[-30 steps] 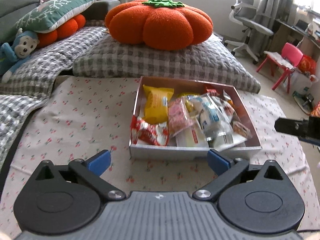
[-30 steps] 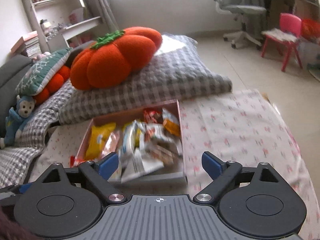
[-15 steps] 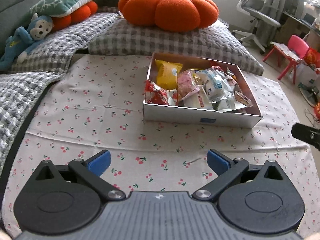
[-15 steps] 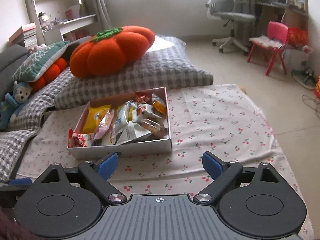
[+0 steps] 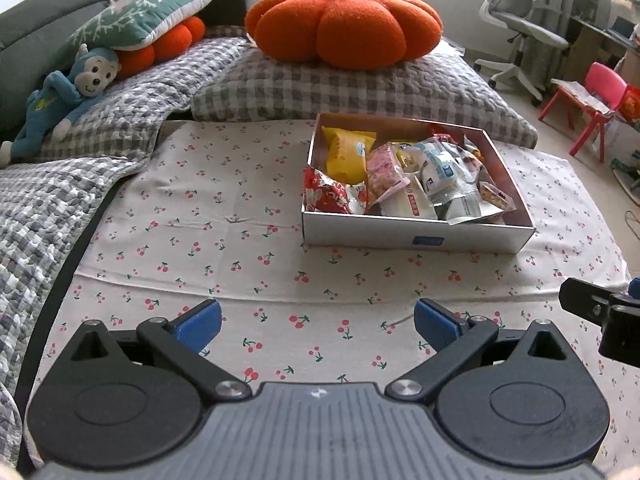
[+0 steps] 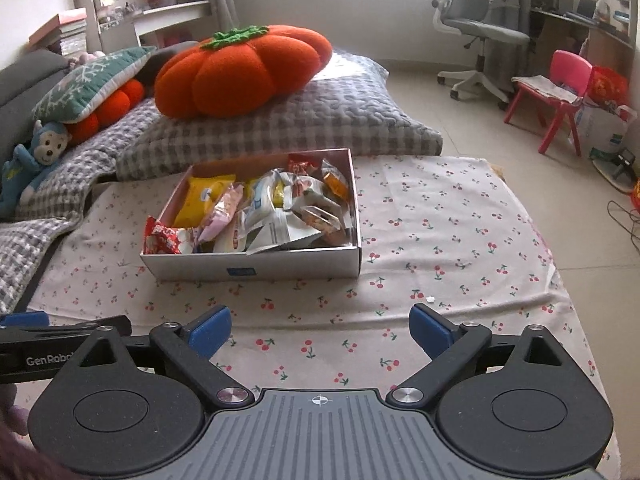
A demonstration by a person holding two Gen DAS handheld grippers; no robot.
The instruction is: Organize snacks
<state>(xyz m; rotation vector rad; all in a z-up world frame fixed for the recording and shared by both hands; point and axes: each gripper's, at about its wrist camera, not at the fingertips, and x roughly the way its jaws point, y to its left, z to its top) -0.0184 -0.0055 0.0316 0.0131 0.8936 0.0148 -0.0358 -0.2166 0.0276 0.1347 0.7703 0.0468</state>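
Left wrist view first: I see my left gripper point(image 5: 316, 324) hanging over the cherry-print cloth point(image 5: 224, 240) with its jaws spread wide and nothing between the blue pads point(image 5: 199, 319); they touch neither the cloth nor any snack. The snack box point(image 5: 416, 236) sits ahead and a little to the right, well apart from the fingertips, resting flat on the cloth. Inside it I can make out a yellow packet point(image 5: 348, 154) at the far left, a red-and-white packet point(image 5: 332, 196) leaning over the near left corner, and a heap of pale wrappers point(image 5: 436, 184) filling the rest. Part of the right gripper point(image 5: 600, 314) shows at the right edge. Behind the box lies a grey checked cushion point(image 5: 360, 88) with an orange pumpkin pillow point(image 5: 344, 24) on top. Right wrist view: the right gripper point(image 6: 320, 330) has just been opening and now stands about as wide as it goes, empty, pads clear of the cloth point(image 6: 440, 232). The snack box point(image 6: 256, 268) lies ahead and to the left, near but not touching. At the left edge I see the left gripper point(image 6: 60, 340) from the side.
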